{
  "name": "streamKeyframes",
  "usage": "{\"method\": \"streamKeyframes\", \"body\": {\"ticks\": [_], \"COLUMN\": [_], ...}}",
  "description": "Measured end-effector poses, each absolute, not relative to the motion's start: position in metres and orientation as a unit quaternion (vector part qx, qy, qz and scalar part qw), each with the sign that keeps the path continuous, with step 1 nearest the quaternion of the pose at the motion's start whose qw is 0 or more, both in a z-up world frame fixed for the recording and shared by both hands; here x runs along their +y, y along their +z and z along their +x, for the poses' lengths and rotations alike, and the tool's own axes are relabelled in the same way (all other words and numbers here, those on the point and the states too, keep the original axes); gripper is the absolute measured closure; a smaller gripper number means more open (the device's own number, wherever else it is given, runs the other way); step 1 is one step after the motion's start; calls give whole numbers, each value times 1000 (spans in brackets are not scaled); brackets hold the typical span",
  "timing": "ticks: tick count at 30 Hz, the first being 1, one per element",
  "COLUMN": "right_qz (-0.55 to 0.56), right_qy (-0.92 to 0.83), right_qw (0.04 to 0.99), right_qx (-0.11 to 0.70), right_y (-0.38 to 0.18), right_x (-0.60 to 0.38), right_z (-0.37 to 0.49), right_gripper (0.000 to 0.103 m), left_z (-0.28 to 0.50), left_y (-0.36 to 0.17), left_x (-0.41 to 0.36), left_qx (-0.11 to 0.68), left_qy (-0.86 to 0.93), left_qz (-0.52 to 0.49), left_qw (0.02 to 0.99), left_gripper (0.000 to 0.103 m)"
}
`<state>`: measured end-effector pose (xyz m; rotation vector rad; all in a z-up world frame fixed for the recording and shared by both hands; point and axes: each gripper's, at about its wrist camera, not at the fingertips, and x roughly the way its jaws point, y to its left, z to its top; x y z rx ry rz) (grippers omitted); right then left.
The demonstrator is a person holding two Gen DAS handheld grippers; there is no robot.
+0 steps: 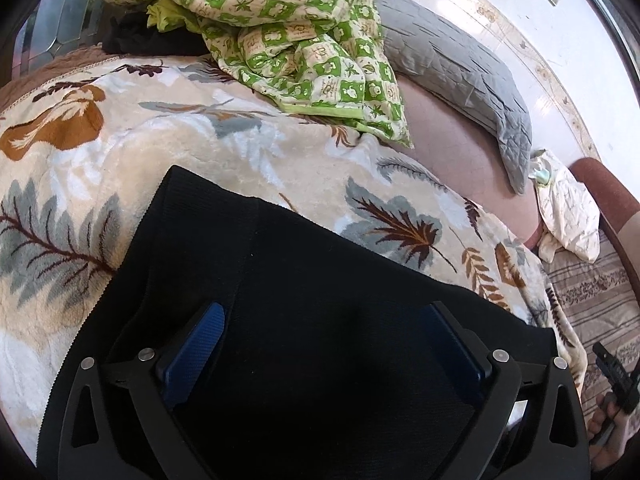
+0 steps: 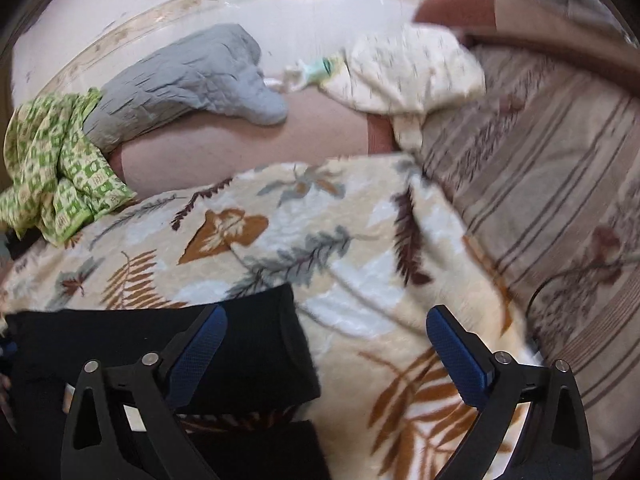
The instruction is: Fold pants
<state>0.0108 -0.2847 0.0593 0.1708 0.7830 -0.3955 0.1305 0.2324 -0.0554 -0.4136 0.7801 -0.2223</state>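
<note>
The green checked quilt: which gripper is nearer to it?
Left. The left gripper is over the black pants, facing the green checked quilt; the right gripper is farther along the bed.

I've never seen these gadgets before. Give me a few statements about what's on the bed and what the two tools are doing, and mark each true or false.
1. The pants are black. True.
2. The left hand-held gripper is clamped shut on the fabric. False: its jaws stand wide apart over the pants.
3. The pants lie on a leaf-patterned blanket. True.
4. The green checked quilt covers the pants. False: it lies bunched up at the far side of the bed, apart from them.
5. The right hand-held gripper is open, one finger over the pants, the other over the blanket. True.
6. The grey pillow is bright red. False: it is grey.
</note>
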Motion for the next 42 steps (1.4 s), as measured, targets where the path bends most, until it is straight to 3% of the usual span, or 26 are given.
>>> {"method": "streamKeyframes", "body": {"ticks": [3, 10, 17, 20, 22, 25, 34, 39, 42], "right_qz": [156, 243, 188, 133, 108, 110, 168, 178, 175], "right_qy": [-161, -112, -63, -70, -76, -77, -81, -78, -74], "right_qw": [893, 885, 907, 911, 913, 912, 901, 896, 895], "right_qx": [390, 382, 371, 384, 386, 388, 391, 399, 403], "right_y": [49, 36, 40, 41, 42, 41, 38, 33, 30], "right_x": [-298, -304, -268, -254, -249, -250, -266, -266, -262], "right_z": [10, 12, 25, 29, 29, 27, 23, 29, 32], "right_gripper": [18, 19, 19, 19, 19, 19, 19, 19, 19], "left_z": [130, 131, 129, 128, 126, 124, 130, 139, 138], "left_y": [-57, -56, -55, -50, -47, -41, 17, 12, 12], "left_x": [229, 232, 239, 231, 225, 217, 253, 274, 268], "left_qx": [377, 374, 384, 395, 399, 403, 383, 407, 380], "left_qy": [-105, -118, -131, -115, -82, -42, -16, -73, -135], "left_qz": [-192, -207, -215, -185, -164, -140, -22, 58, 84], "left_qw": [900, 896, 888, 893, 898, 904, 923, 909, 911], "left_gripper": [3, 1, 1, 3, 15, 24, 20, 21, 21]}}
